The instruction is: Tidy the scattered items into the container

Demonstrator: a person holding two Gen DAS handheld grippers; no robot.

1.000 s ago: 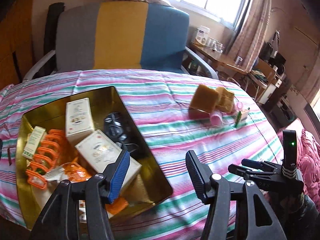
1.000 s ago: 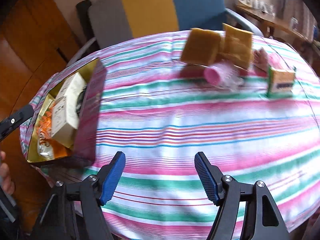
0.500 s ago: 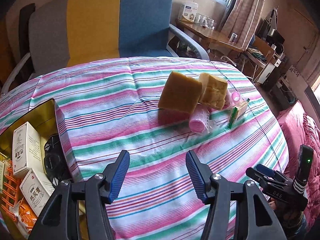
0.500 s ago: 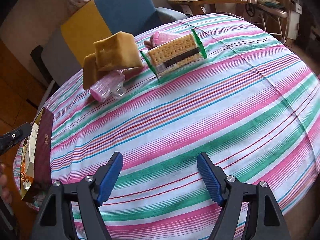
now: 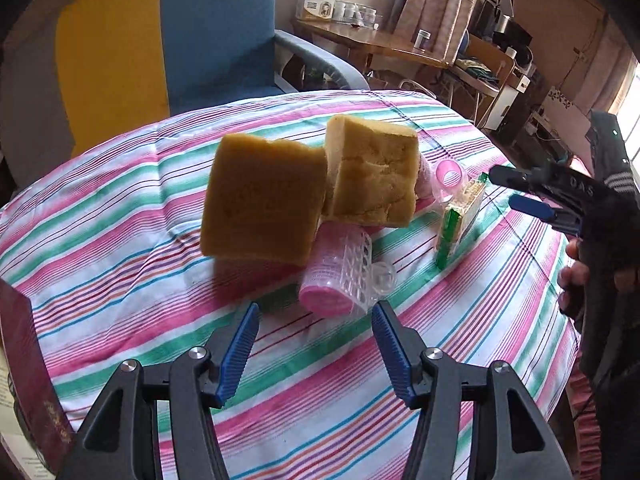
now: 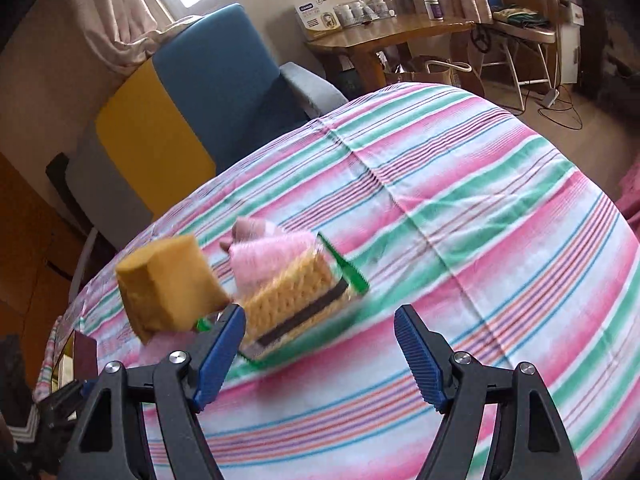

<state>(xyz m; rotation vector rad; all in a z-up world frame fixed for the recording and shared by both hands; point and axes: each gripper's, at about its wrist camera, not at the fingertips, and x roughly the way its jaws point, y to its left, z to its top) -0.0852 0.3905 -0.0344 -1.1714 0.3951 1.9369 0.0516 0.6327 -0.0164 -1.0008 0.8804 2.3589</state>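
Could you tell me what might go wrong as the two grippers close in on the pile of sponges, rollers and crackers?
The front sponge leans on the pink hair roller, so lifting the roller with the left gripper would likely topple it. The cracker pack sits beside the right gripper, not between its open fingers; closing now could miss or crush it. Both grippers crowd one small pile and may collide.

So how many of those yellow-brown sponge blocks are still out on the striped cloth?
2. The left sponge leans over a pink hair roller; the right sponge stands against it, beside the cracker pack. None looks hidden.
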